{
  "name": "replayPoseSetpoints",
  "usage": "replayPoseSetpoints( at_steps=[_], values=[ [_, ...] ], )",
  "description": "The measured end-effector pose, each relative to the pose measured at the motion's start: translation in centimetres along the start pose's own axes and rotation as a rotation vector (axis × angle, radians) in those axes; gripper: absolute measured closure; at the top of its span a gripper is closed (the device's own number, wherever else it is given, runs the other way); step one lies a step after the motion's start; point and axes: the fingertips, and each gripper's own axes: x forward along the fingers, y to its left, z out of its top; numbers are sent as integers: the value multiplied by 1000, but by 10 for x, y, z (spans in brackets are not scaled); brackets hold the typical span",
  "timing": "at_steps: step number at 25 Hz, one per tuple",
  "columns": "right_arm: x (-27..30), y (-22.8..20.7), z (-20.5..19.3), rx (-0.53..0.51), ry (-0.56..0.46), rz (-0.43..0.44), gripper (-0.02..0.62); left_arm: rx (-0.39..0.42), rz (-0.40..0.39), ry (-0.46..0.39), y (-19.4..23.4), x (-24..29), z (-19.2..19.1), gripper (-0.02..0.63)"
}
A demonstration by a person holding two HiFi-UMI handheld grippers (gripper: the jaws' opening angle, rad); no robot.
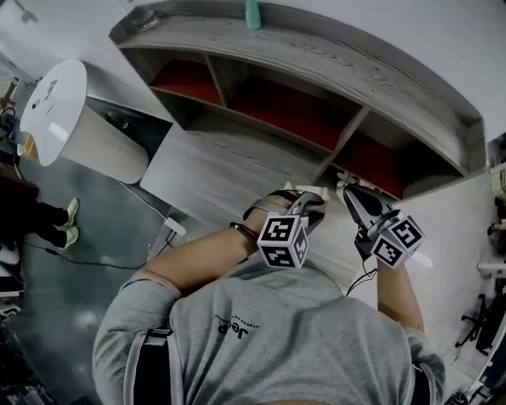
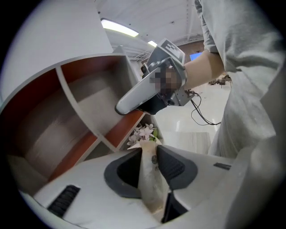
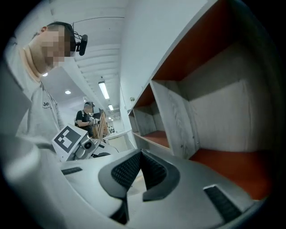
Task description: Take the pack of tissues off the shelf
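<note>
The pack of tissues [image 2: 149, 183], cream with a pale flower print at its top end, stands pinched between the jaws of my left gripper [image 2: 149, 152], which is shut on it. In the head view the left gripper [image 1: 310, 199] holds the pack [image 1: 315, 192] over the grey table, just in front of the shelf's right red compartment [image 1: 371, 162]. Beside it my right gripper [image 1: 348, 190] points at that same compartment. Its jaws [image 3: 141, 154] meet at the tips with nothing between them. That right gripper [image 2: 152, 94] also shows above the pack in the left gripper view.
The grey wooden shelf [image 1: 316, 55] has several red-floored compartments, none with anything showing inside. A teal object [image 1: 253, 14] stands on its top. The grey table [image 1: 213, 170] lies before it. A round white table [image 1: 55, 107] is at the left. Another person [image 3: 87, 116] stands far off.
</note>
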Motion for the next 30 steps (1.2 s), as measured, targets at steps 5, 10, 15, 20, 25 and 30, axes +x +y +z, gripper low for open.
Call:
replayPoseSetpoints(
  at_steps=[5,10,15,20,25,30],
  values=[
    [65,27,0,-33,49,101,574,-105,74,42,15,-37,-57,479],
    [127,56,-3,-57,93,199,575,-221,147,88,31,-72,-119,479],
    [187,87,-6,-81,134,292,575,-328,217,130,47,-107,-177,479],
    [242,117,-11,-110,164,364,574,-401,269,163,58,-139,-229,479],
    [288,143,-18,-126,196,419,574,-454,314,186,69,-168,-274,480],
    [333,169,-25,-143,225,479,574,-512,369,210,79,-197,-318,480]
  ],
)
